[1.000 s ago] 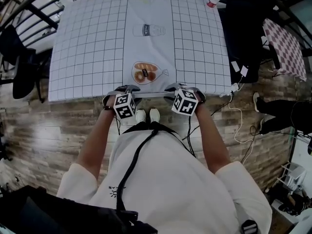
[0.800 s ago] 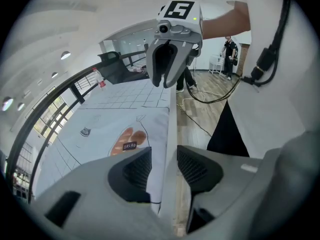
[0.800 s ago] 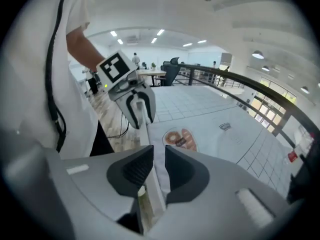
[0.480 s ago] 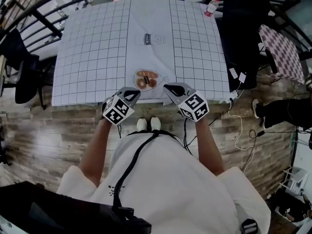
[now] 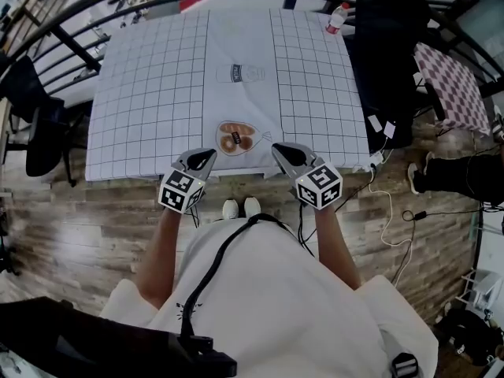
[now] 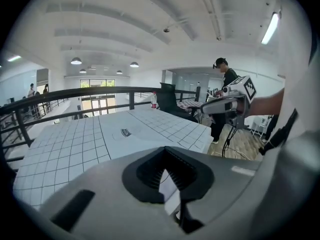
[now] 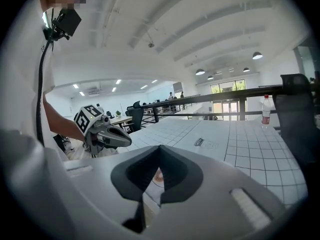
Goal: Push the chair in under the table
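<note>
Wood-plank flooring (image 5: 87,219) runs beneath the person's white shoes (image 5: 240,207). Just past them, the grey left gripper (image 5: 203,157) and right gripper (image 5: 281,150) hover over the near edge of the table with the white gridded cloth (image 5: 150,93), each with jaws closed on nothing. The chair cannot be made out along that edge. At the far right corner stands a clear plastic bottle with a red cap (image 5: 336,18).

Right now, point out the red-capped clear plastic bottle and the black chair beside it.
Red-capped clear plastic bottle (image 5: 335,20): head view, its body.
Black chair (image 5: 387,50): head view, its backrest.
</note>
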`<state>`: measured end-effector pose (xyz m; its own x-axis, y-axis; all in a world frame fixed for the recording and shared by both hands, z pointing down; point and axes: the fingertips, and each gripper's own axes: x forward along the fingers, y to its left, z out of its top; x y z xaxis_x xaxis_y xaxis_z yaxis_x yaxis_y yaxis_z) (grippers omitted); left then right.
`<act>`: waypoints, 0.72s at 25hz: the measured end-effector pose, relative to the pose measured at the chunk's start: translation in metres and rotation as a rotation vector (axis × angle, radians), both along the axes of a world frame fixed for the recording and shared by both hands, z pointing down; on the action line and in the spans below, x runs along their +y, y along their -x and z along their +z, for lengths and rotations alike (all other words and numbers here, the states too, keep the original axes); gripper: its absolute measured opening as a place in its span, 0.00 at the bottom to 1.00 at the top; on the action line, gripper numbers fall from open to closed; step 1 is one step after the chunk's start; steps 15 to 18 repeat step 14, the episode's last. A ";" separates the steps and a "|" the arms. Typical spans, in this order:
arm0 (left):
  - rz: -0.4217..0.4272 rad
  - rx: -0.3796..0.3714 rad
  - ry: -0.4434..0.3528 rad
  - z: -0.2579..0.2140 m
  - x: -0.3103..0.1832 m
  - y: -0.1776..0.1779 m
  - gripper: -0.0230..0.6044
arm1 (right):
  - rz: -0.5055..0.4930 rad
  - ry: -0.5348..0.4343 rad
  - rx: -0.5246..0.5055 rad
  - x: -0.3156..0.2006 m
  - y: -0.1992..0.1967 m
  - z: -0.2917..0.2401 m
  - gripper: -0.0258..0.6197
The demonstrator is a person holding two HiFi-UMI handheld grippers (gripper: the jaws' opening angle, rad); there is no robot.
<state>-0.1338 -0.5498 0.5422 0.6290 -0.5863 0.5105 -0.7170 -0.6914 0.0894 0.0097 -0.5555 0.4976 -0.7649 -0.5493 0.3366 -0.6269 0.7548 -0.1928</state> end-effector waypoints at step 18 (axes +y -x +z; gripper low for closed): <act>0.026 -0.030 0.011 0.008 0.004 -0.012 0.05 | 0.000 0.008 0.025 0.001 -0.006 0.010 0.05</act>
